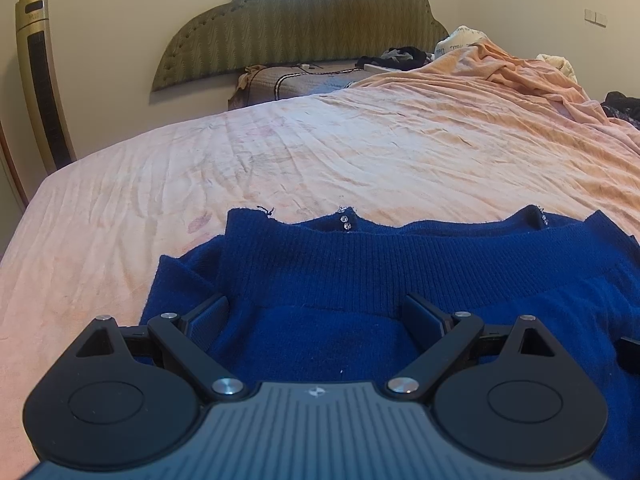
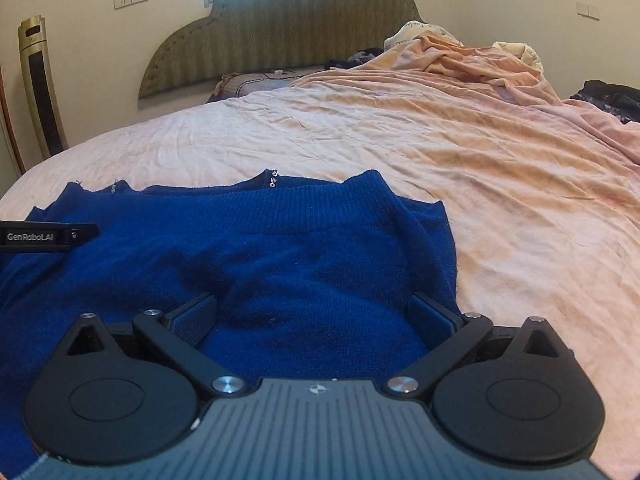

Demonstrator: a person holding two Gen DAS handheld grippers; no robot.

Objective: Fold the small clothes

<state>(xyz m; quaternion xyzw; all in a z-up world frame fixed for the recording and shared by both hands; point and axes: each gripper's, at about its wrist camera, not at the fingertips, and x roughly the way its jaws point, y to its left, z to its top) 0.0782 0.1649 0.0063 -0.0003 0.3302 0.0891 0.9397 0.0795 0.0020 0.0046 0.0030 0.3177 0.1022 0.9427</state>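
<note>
A blue knit sweater (image 1: 360, 280) lies folded on the pink bed sheet, its ribbed hem band across the far side and small rhinestones at the far edge. My left gripper (image 1: 316, 316) hovers open over its left part, fingers wide apart with blue knit between and below them. The same sweater (image 2: 256, 248) fills the lower left of the right wrist view. My right gripper (image 2: 314, 314) is open over the sweater's right part, its right finger near the sweater's right edge. The left gripper's finger (image 2: 48, 236) shows at the left edge there.
The wrinkled pink sheet (image 1: 340, 152) stretches ahead to a padded headboard (image 1: 304, 28). A bunched peach blanket (image 2: 472, 68) and dark clothes (image 2: 608, 94) lie at the far right. A tall gold fan (image 1: 40, 80) stands by the wall at left.
</note>
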